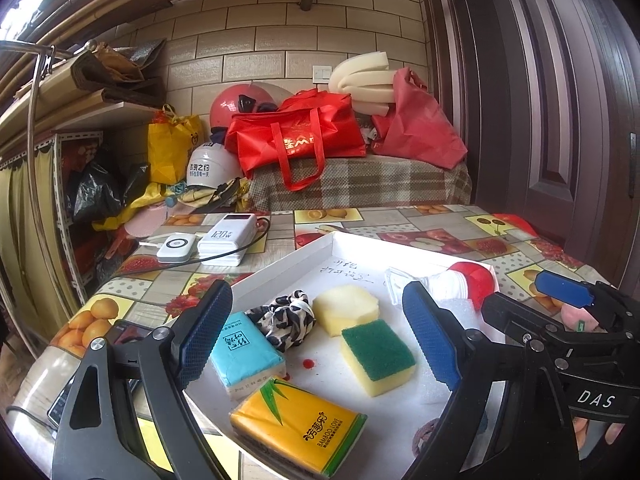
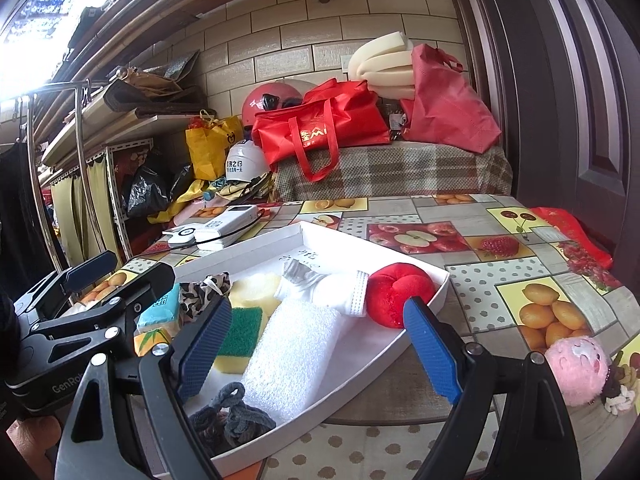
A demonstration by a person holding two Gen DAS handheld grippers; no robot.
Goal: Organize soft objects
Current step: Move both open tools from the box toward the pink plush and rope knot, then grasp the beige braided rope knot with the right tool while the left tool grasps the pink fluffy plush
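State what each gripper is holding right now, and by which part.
Nothing is held. The left gripper and the right gripper both stand open above the white tray, with no pad pressing on any item.

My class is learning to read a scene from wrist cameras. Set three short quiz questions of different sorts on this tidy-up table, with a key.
1. True or false: the pink plush toy lies inside the white tray.
2. Which item touches the red plush cushion? A) yellow tissue pack B) white sock C) power bank
3. Fill in: the green-topped sponge has a ____ underside.

Key:
1. False; it sits on the tablecloth outside the tray.
2. B.
3. Yellow.

Both the left tongs and the right tongs are open and empty.
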